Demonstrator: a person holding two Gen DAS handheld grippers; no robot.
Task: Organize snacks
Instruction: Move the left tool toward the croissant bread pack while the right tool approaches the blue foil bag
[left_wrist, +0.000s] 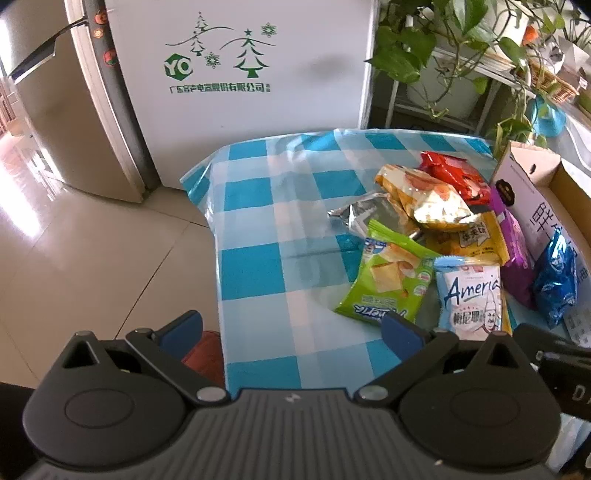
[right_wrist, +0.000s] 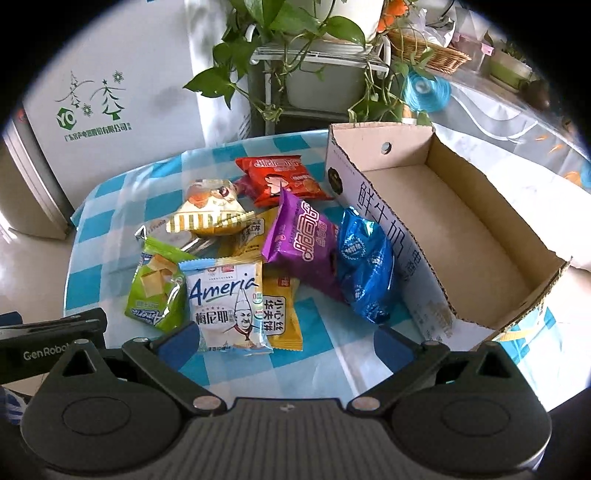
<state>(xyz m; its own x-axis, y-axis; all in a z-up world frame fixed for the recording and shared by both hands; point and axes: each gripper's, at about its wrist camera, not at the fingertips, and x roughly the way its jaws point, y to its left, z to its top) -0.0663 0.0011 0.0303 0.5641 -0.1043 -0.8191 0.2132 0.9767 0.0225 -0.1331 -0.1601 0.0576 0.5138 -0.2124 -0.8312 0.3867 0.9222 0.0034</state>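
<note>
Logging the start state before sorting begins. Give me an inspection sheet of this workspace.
Surface: blue-and-white checked plastic tablecloth, bare on its left half.
Job's things: open brown cardboard box, nothing seen inside; loose pile beside it includes red packet, purple packet, shiny blue foil bag, green cracker packet, white "Ameria" packet, yellow packet.
Clutter: nothing seen.
Grippers: left claw open, holding nothing; right claw open, holding nothing, near the white packet.
Cables: nothing seen.
Surroundings: white appliance with green tree print, trailing green potted plant, wicker basket.
</note>
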